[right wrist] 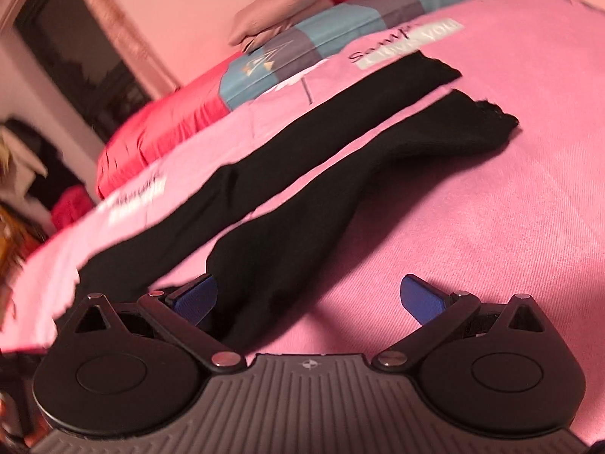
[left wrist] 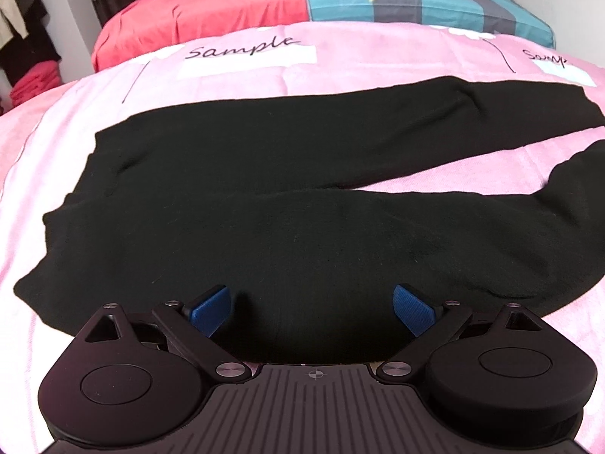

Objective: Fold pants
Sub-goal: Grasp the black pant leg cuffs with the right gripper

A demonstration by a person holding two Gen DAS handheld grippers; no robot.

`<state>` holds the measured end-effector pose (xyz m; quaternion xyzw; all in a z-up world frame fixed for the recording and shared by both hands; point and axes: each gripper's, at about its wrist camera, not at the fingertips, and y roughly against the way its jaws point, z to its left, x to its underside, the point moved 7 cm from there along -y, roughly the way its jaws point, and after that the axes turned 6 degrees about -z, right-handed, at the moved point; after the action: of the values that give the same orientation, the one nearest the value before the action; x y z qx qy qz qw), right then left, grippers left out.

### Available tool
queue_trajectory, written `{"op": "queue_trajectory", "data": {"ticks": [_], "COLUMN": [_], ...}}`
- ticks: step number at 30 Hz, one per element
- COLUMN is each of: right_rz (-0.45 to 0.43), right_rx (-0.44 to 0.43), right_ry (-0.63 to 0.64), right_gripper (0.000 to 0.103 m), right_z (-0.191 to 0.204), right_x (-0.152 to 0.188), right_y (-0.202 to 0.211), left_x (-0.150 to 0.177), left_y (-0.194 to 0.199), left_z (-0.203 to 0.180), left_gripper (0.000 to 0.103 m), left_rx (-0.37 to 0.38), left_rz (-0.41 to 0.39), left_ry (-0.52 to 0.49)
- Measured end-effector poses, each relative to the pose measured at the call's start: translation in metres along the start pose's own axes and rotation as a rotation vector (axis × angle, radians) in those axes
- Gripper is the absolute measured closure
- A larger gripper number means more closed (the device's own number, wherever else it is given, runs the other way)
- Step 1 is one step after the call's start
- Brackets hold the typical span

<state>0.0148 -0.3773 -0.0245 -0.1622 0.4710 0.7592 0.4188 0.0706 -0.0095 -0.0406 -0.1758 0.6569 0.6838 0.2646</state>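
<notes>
The left gripper (left wrist: 312, 308) has its blue pads (left wrist: 210, 308) spread wide apart with nothing between them, poised low over the near edge of the pants (left wrist: 264, 196). The right gripper (right wrist: 308, 300) is spread just as wide and also grips nothing; its left pad sits over the near leg of the pants (right wrist: 287, 219), its right pad over bare pink cloth.

The pants are black, of a soft matte fabric, and lie flat on a pink sheet (left wrist: 340, 64) spread over a bed. In the left view the waist end is at the left and the two legs run off to the right, parted in a narrow V so that a wedge of pink shows between them. The far leg lies fairly straight; the near leg bends and bunches a little toward its cuff at the right. In the right view the legs run away from the camera up and to the right, side by side with a thin strip of sheet between, and both cuffs show as slightly ragged ends.

The sheet bears white patches with handwritten script. Beyond it lie a red cover (left wrist: 204, 11) and a blue-and-grey pillow (left wrist: 427, 3); the right view is somewhat blurred at its left side
</notes>
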Motion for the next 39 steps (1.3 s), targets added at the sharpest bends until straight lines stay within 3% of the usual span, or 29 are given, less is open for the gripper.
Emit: {"op": "queue_trajectory", "data": {"ticks": [6, 10, 13, 14, 16, 17, 18, 23, 26, 29, 31, 34, 35, 36, 37, 39], "right_rz": [-0.051, -0.082, -0.099, -0.126, -0.148, -0.14, -0.148, -0.406, -0.325, -0.354, -0.397, -0.436, -0.46, -0.487, -0.505, -0.53], "right_rx": [0.008, 0.005, -0.005, -0.021, 0.002, 0.034, 0.049, 0.078, 0.136, 0.094, 0.151, 0.338, 0.414, 0.497, 0.571, 0.573], "right_ry": [-0.083, -0.22, -0.34, -0.362, -0.38, -0.383, -0.391, -0.375, -0.469, -0.54, -0.517, -0.428, -0.387, -0.332, -0.265, -0.1], "right_gripper": [0.005, 0.008, 0.019, 0.025, 0.055, 0.088, 0.095, 0.094, 0.094, 0.089, 0.089, 0.083, 0.078, 0.06, 0.051, 0.035], "right_z": [-0.02, -0.045, -0.065, -0.069, -0.076, -0.081, -0.086, -0.116, -0.153, -0.166, -0.169, -0.172, -0.171, -0.166, -0.159, -0.129], "right_x": [-0.028, -0.051, -0.061, -0.064, -0.068, -0.068, -0.068, -0.06, -0.043, -0.042, -0.049, -0.059, -0.06, -0.061, -0.061, -0.057], "right_y": [-0.011, -0.031, -0.055, -0.059, -0.065, -0.067, -0.063, 0.018, 0.019, 0.025, 0.03, 0.039, 0.046, 0.054, 0.062, 0.071], "left_x": [-0.004, 0.001, 0.002, 0.003, 0.003, 0.004, 0.004, 0.006, 0.005, 0.006, 0.007, 0.008, 0.009, 0.01, 0.011, 0.012], "left_y": [-0.016, -0.033, -0.034, -0.034, -0.034, -0.034, -0.034, -0.033, -0.034, -0.033, -0.031, -0.021, -0.018, -0.013, -0.009, 0.001], "left_z": [0.001, 0.009, 0.012, 0.012, 0.011, 0.011, 0.011, 0.01, 0.009, 0.011, 0.012, 0.021, 0.026, 0.033, 0.04, 0.057], "left_gripper": [0.0, 0.0, 0.0, 0.0, 0.0, 0.0, 0.0, 0.0, 0.0, 0.0, 0.0, 0.0, 0.0, 0.0, 0.0, 0.0], "left_rx": [0.003, 0.022, 0.041, 0.043, 0.04, 0.04, 0.042, 0.059, 0.055, 0.064, 0.073, 0.102, 0.109, 0.11, 0.106, 0.084], "left_rz": [0.006, 0.019, -0.001, -0.005, -0.01, -0.013, -0.016, -0.032, -0.03, -0.034, -0.031, -0.038, -0.042, -0.047, -0.055, -0.078], "left_ry": [0.005, 0.046, 0.061, 0.06, 0.053, 0.049, 0.048, 0.044, 0.04, 0.04, 0.033, 0.061, 0.073, 0.087, 0.099, 0.118]}}
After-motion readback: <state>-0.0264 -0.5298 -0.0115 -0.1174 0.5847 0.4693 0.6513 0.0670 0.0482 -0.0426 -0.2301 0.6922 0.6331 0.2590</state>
